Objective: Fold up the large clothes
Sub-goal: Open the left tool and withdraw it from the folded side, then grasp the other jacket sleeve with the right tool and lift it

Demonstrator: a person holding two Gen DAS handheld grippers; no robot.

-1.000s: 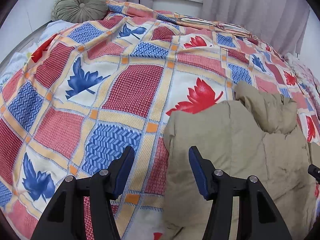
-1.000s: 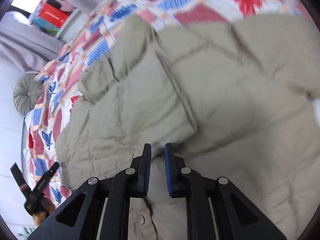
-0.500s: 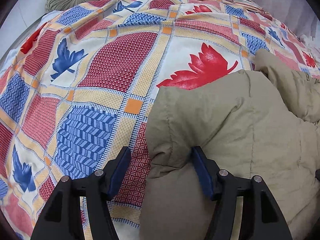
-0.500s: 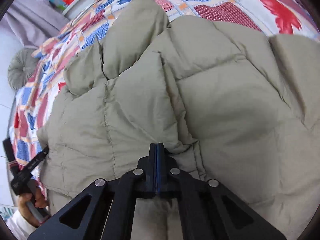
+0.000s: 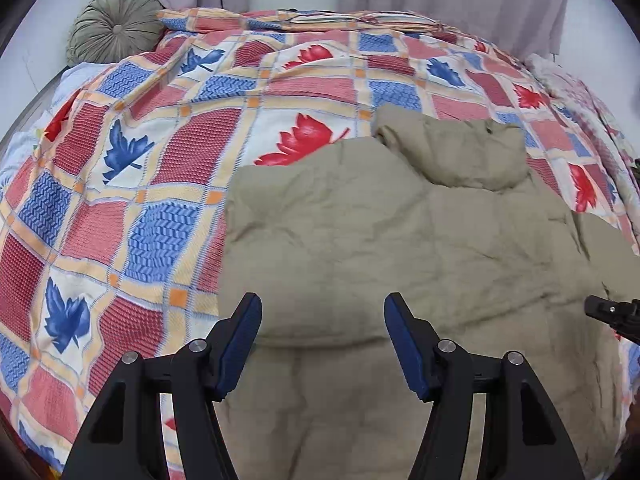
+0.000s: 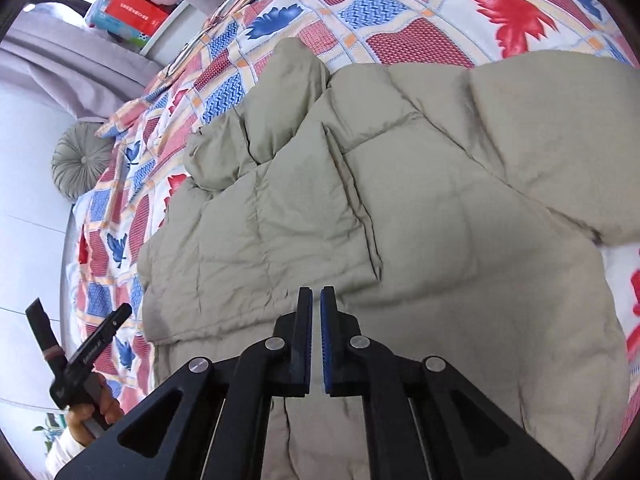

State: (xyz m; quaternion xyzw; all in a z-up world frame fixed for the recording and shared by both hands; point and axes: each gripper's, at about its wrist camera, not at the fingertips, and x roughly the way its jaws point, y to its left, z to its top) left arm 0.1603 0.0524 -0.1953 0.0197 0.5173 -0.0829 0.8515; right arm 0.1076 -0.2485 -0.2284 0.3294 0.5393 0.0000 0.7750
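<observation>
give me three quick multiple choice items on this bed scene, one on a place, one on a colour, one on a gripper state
1. Where is the round pleated green cushion?
A. on the jacket
B. at the bed's far left corner
C. in a gripper

2. What colour is the puffy quilted jacket?
A. khaki beige
B. navy
C. red

3. How is the left gripper?
A. shut on the jacket
B. open, holding nothing
C. out of view

Answers: 1 B, it sits by the wall past the patterned leaf-print quilt. 2 A, all panels are beige. 3 B, its jaws stand wide apart above the fabric.
</observation>
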